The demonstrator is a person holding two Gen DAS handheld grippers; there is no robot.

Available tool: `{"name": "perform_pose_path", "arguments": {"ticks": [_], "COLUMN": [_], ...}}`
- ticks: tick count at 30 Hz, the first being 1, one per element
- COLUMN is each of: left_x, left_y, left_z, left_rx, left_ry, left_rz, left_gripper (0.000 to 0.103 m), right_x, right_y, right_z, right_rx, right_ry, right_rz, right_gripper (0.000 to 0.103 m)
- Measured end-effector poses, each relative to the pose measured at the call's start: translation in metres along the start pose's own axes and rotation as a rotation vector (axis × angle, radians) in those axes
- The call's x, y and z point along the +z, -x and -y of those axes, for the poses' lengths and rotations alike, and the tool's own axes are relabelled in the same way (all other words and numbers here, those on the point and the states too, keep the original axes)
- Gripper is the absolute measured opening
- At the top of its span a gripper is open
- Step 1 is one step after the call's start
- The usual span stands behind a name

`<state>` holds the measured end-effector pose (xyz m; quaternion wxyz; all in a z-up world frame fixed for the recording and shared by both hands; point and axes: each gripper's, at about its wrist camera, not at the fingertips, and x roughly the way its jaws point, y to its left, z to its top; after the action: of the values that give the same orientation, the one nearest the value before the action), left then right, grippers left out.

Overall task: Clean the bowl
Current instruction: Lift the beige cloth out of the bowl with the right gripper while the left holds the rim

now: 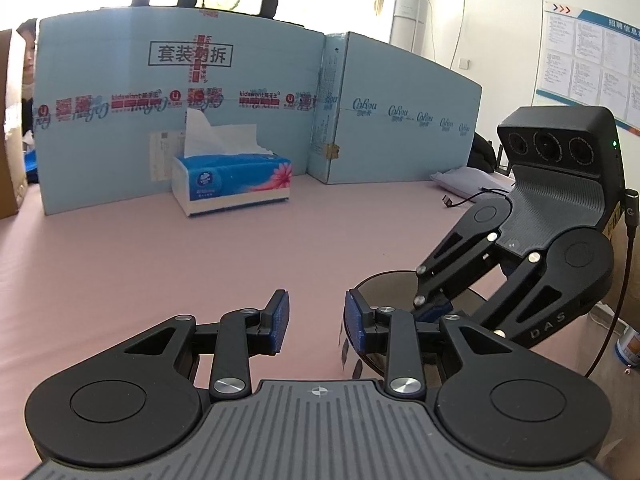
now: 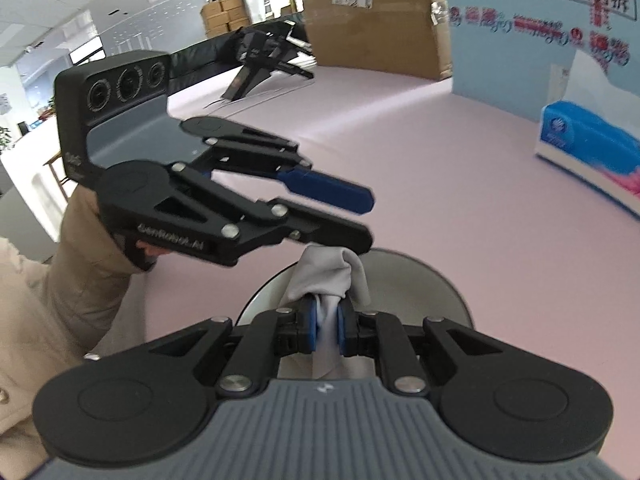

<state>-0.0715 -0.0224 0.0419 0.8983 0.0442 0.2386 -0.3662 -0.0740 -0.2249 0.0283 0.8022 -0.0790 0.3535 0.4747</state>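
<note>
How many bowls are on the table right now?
1. The bowl sits under both hand-held grippers, the right hand-held gripper holding a cloth in it. Others may be hidden.

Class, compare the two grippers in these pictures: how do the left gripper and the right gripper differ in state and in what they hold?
1. The right gripper is shut on a grey cloth; the left gripper holds nothing.
2. The left gripper's jaws stand apart beside the bowl; the right gripper reaches into the bowl.
Shared: black frames, blue pads.
</note>
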Motion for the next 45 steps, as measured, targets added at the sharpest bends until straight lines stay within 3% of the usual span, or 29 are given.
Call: {"name": "perform_pose_path", "arguments": {"ticks": [9,15,31,36,45], "left_x": [-0.004,-0.004,0.005,0.003,0.0], "left_y": [-0.002,-0.004,-0.02,0.006,0.012], "left_z": [0.013,0.015,0.019,0.003,0.007], "left_rx": [0.007,0.01,0.036,0.042,0.051], "left_ry": [-0.002,-0.007,-0.009,-0.008,-0.01], "left_rz": [-0.005,-0.011,-0.02,-0.022,-0.006], "left_gripper": [0.042,0.042,0.042,0.042,0.042], "right_x": [-0.005,-0.012,-0.035,-0.04,-0.057], "right_y": [0.002,0.014,0.034,0.036,0.051], "right_z": [0.002,0.007,0.01,0.007,0.004], "right_rx": [0.079,0.154,0.254,0.27,0.281], "right_ry": [-0.026,-0.079,-0.215,-0.222,-0.259], "right_rz": [-0.025,0.006,0.177,0.21,0.304], "right_gripper": [0.014,0.013,0.013,0.013,0.013]}}
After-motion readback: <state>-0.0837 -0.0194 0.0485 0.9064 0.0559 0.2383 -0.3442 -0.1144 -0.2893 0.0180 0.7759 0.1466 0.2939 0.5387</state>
